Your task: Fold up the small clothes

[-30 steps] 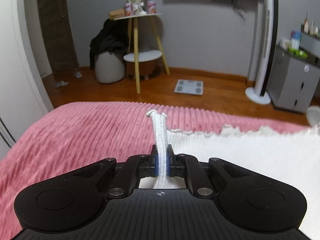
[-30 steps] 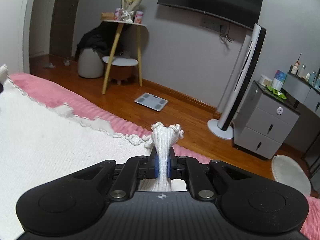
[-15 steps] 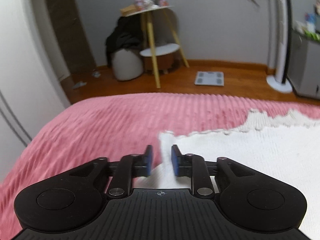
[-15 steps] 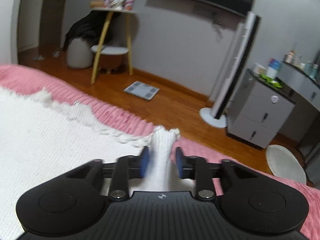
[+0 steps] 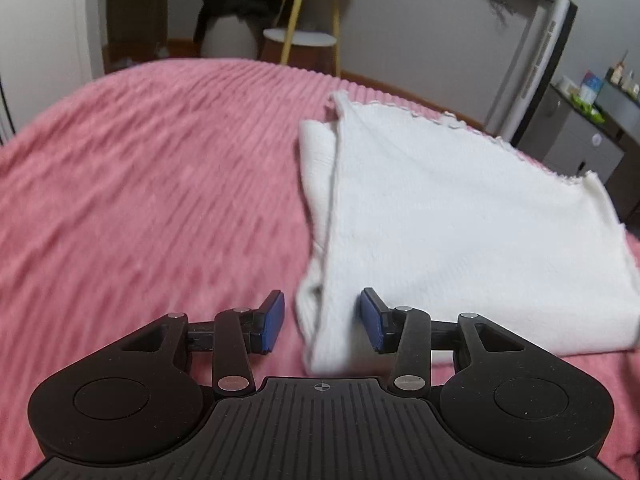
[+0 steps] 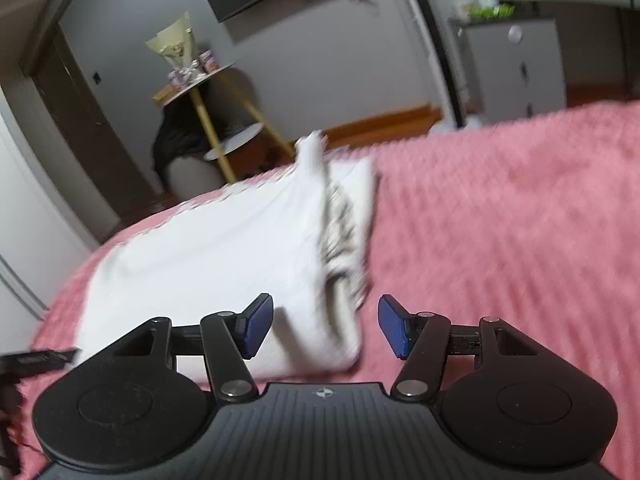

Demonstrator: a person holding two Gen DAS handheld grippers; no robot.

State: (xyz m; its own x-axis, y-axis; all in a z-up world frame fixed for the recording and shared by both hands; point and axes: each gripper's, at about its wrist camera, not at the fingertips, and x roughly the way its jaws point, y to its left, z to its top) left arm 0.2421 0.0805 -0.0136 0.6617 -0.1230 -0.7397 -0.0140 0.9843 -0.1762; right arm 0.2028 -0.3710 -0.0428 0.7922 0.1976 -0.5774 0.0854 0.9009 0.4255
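On pink bedspread point(image 5: 140, 184), folded white garment point(image 5: 440, 216) blurred, maybe ribbed, left gripper point(image 5: 322, 322) and right gripper point(image 6: 326, 326) jaws just opening, gripping nothing.

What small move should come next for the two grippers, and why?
Probably draw both back from the white garment and look for its next edge to fold. The left gripper and right gripper have just been opening; their fingers no longer press the cloth, which lies doubled on the pink bedspread.
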